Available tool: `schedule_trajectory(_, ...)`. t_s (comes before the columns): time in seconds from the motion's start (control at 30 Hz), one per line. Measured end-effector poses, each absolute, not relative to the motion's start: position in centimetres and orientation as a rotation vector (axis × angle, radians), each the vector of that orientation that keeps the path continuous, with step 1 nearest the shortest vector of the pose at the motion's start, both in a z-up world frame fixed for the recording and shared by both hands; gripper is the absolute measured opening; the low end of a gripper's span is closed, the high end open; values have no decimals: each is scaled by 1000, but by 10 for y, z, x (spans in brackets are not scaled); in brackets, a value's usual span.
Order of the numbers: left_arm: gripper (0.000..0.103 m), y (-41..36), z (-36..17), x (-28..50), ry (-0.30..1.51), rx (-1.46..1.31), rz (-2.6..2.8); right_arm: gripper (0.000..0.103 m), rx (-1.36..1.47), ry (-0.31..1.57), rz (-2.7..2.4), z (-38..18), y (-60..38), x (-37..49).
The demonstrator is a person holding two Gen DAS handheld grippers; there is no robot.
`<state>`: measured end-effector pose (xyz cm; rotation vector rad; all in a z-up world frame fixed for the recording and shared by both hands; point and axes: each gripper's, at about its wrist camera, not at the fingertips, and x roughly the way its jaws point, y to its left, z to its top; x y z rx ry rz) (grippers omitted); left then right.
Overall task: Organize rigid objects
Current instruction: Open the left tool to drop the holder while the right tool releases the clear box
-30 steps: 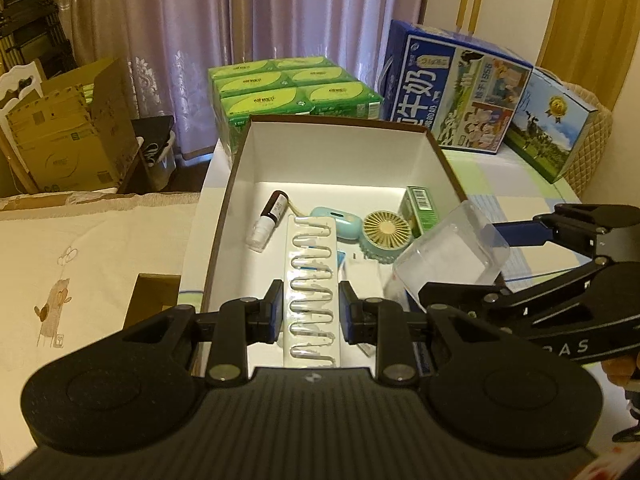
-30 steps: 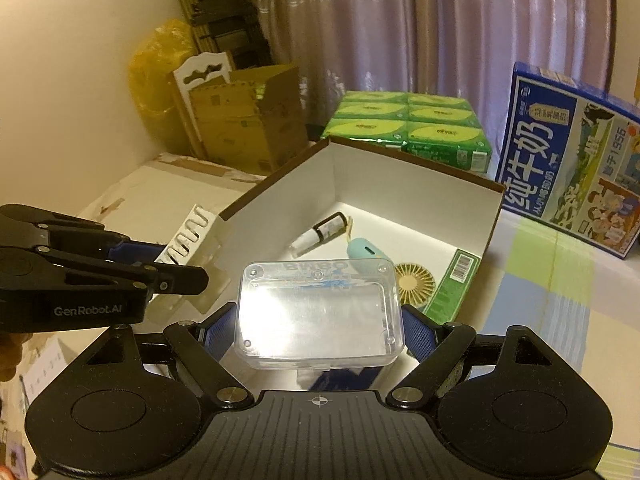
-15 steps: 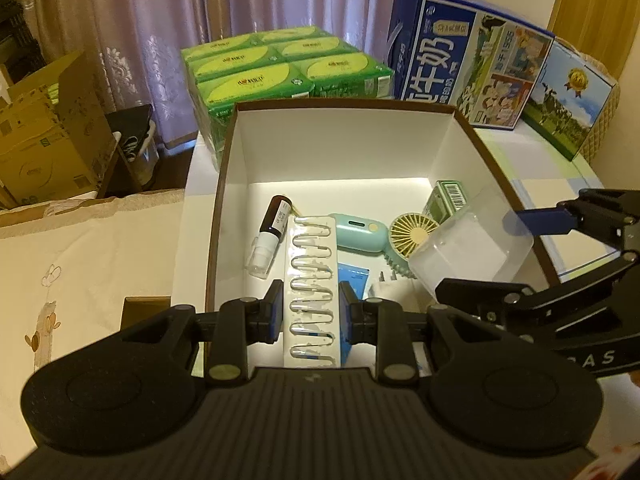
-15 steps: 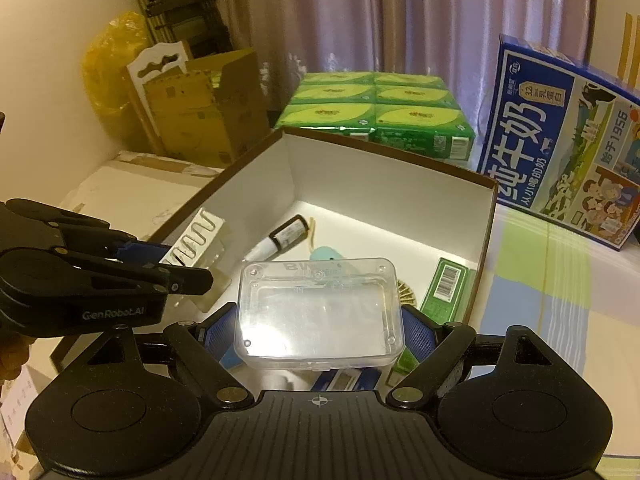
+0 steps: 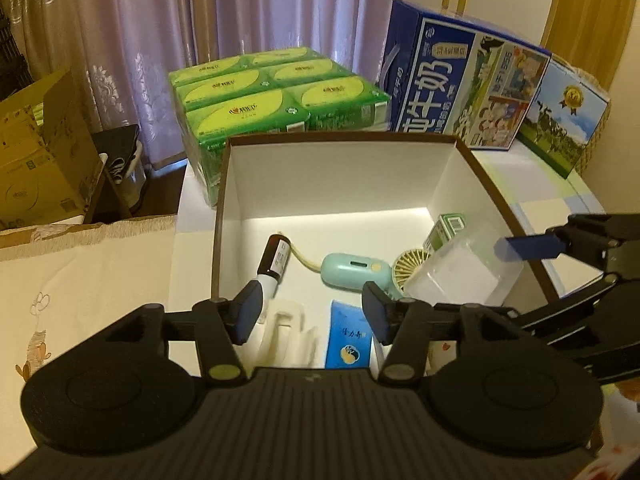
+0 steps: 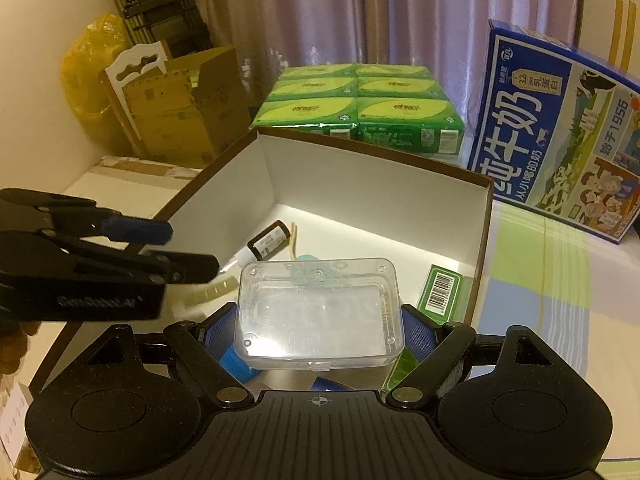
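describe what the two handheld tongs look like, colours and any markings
Both are matte black plastic. The left tongs have two round housings, a ribbed centre panel, jointed link arms with brass-coloured pivot screws and dark blue pads. The right tongs match, with textured blue pads and a small crosshair mark. Seen side-on, the left tongs carry white "GenRobot.AI" lettering.

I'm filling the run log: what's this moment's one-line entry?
left gripper: jaws opening, white tray released | right gripper: shut on clear case | over box
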<state>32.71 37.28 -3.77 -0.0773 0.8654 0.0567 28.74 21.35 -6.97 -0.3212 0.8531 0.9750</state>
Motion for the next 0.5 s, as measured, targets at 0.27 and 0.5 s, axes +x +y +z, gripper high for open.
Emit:
schedule_trajectory(0.27, 52, 375, -30, 325, 862, -96, 59, 82, -325, 863, 982, -73, 218, 287)
schedule_trajectory(0.5, 53, 382, -20, 320, 844, -109, 89, 82, -303, 872, 1003, -76, 230, 283)
